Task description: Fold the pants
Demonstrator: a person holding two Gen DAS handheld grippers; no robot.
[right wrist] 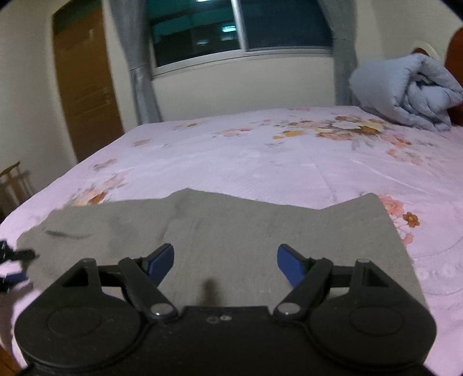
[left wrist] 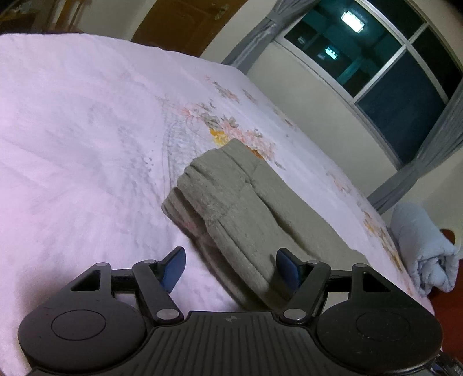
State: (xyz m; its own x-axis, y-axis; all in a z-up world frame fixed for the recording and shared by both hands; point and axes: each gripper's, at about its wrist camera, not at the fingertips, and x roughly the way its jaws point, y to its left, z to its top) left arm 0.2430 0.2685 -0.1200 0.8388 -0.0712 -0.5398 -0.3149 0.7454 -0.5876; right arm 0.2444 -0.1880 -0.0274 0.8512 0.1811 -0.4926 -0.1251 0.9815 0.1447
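Note:
The grey pants point(left wrist: 231, 202) lie folded in a thick stack on the pink floral bedsheet point(left wrist: 86, 130). In the right wrist view the pants point(right wrist: 231, 231) spread flat and wide just ahead of the fingers. My left gripper point(left wrist: 230, 267) is open and empty, hovering over the near end of the folded stack. My right gripper point(right wrist: 225, 260) is open and empty, just above the grey cloth. The left gripper shows blurred at the left edge of the right wrist view point(right wrist: 14, 257).
A rolled light-blue quilt point(right wrist: 405, 89) lies at the head of the bed; it also shows in the left wrist view point(left wrist: 425, 248). A window with grey curtains point(right wrist: 240, 26) and a wooden door point(right wrist: 86, 86) stand beyond the bed.

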